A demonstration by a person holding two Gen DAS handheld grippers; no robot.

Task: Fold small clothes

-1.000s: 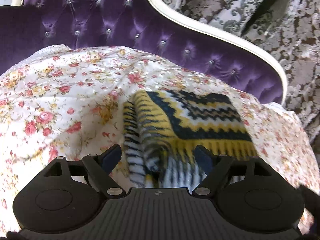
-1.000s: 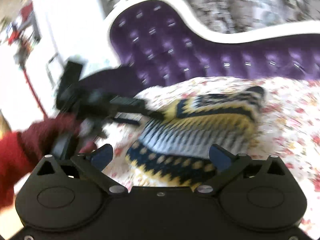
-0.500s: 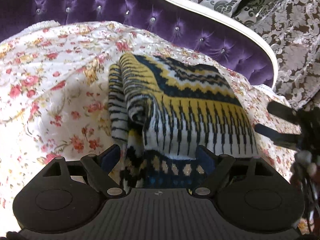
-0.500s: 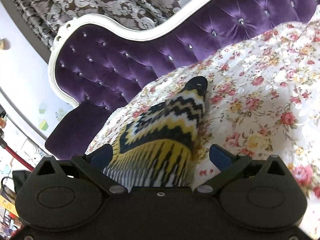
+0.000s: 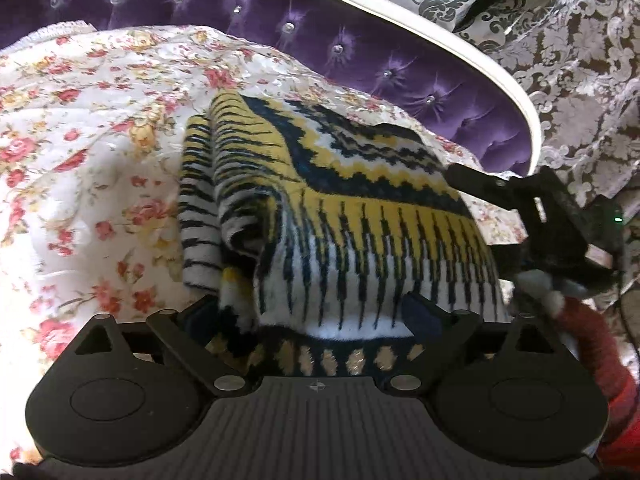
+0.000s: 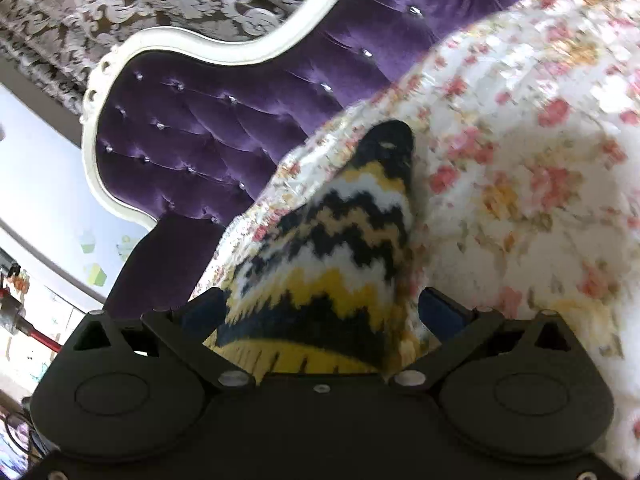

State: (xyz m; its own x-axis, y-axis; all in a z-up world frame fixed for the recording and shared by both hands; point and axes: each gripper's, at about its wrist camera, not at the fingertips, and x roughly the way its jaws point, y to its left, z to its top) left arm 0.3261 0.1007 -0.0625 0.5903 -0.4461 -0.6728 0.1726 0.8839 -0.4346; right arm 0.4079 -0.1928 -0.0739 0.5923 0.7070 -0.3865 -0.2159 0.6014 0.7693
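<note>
A: What's the big stuff here?

B: A purple tufted sofa (image 5: 360, 60) with a white frame, and a floral cover (image 5: 100, 128) spread over its seat. A folded knit (image 5: 340, 208), yellow, white and dark navy, lies on the cover.

A: Where's the knit relative to the tools?

B: In the left wrist view its near edge sits between the fingers of the left gripper (image 5: 316, 316), bulging over the left finger. The jaws stand wide and have just been opening; I see no pad pressing the cloth. The right gripper (image 5: 480, 188) comes in at the knit's right edge, a red sleeve (image 5: 592, 344) behind it.

A: And from the right wrist?

B: The knit's narrow end lies between the right gripper's fingers (image 6: 444, 312), jaws wide apart and not pinching it.

A: Any containers?

B: None visible.

A: Changes?

B: A second ago the left gripper was farther from the knit; now the knit fills the near view, and the right gripper has arrived at its side.
</note>
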